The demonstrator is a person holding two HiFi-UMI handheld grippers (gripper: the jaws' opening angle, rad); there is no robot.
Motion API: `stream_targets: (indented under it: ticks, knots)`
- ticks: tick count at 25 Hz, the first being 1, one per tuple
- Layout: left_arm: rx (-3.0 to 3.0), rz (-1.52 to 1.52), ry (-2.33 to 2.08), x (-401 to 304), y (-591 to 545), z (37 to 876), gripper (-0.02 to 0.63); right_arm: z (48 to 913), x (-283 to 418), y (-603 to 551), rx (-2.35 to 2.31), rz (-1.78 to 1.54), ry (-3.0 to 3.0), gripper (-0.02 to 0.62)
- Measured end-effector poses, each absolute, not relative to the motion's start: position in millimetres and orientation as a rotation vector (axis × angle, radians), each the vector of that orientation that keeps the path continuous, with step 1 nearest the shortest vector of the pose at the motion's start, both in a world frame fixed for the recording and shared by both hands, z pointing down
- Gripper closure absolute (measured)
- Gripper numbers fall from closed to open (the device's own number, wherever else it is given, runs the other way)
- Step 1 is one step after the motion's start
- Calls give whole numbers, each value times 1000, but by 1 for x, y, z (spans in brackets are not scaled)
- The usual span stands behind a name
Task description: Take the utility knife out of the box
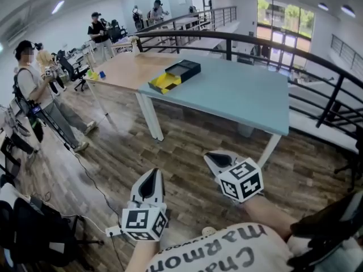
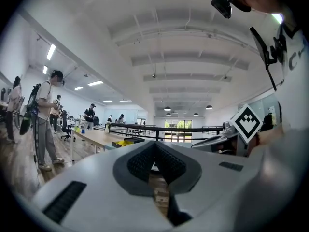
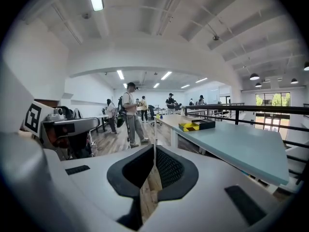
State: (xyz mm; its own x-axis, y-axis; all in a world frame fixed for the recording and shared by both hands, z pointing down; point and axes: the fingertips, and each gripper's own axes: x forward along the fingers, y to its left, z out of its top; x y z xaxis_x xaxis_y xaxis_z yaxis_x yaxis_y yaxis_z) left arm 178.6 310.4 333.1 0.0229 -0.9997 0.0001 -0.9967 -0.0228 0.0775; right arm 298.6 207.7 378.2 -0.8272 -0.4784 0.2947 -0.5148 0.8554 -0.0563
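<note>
An open box [image 1: 173, 75], with a black half and a yellow half, lies on the far left part of the light blue table [image 1: 244, 95]. It also shows far off as the box [image 2: 124, 142] and the box [image 3: 197, 125]. I cannot make out the utility knife. Both grippers hover over the wooden floor, well short of the table. The left gripper [image 1: 153, 173] and the right gripper [image 1: 214, 157] point toward it. The left gripper [image 2: 155, 146] has its jaws together with nothing in them. The right gripper [image 3: 154, 149] is shut and empty too.
A dark railing [image 1: 238, 38] runs behind and to the right of the table. A wooden table [image 1: 127, 67] joins it on the left. Several people [image 1: 34, 84] stand at the left. Black gear [image 1: 34, 231] and a cable [image 1: 91, 180] lie at lower left.
</note>
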Motion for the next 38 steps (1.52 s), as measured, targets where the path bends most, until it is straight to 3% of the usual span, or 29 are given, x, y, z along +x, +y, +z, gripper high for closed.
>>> stream_targets:
  ticks: [7, 25, 38]
  knots:
    - [2171, -153, -2190, 161, 242, 333, 604, 375, 271, 142, 656, 115, -2777, 555]
    - [2150, 22, -2094, 127, 144, 366, 604, 424, 233, 62, 627, 271, -2705, 555]
    - [2281, 22, -1985, 44, 11, 342, 604, 406, 155, -56, 744, 307, -2704, 555]
